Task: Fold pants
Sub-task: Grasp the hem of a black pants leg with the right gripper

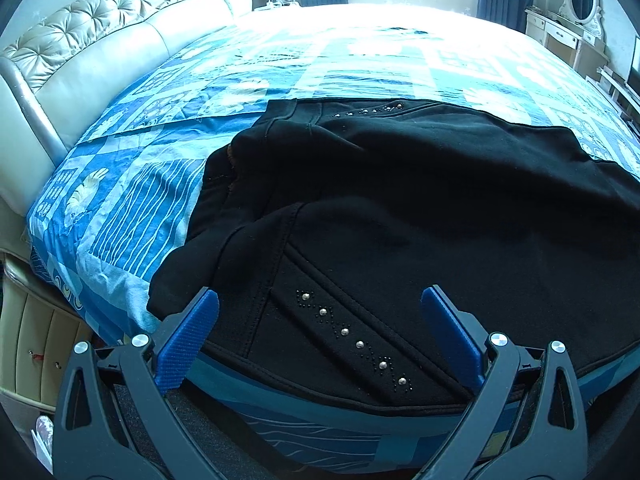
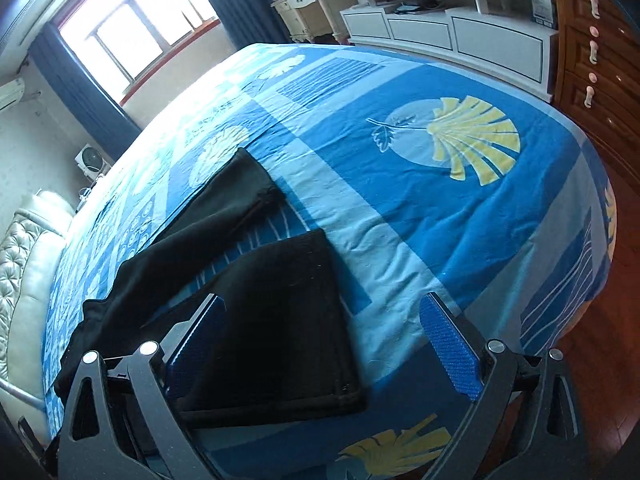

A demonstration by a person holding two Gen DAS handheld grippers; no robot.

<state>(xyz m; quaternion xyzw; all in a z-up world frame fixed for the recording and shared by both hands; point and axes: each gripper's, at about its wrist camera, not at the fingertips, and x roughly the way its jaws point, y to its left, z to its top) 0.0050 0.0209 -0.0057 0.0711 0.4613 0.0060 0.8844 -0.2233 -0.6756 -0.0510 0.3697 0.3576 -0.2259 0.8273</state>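
Two wide-spread tools above black pants on bed.

My left gripper points forward and steeply down, its jaws spread wide. Both blue pads show, one at each lower side of the left wrist view, and nothing is pressed between them; the grey linkage arms with their silver pivot bolts fan outward behind the pads. My right gripper also tilts down and is rolled, so its view sits slanted. Its jaws stand wide as well, the right pad lit and clear, the left one in shadow. The pads grip nothing. Neither hand nor sleeve shows in either view.
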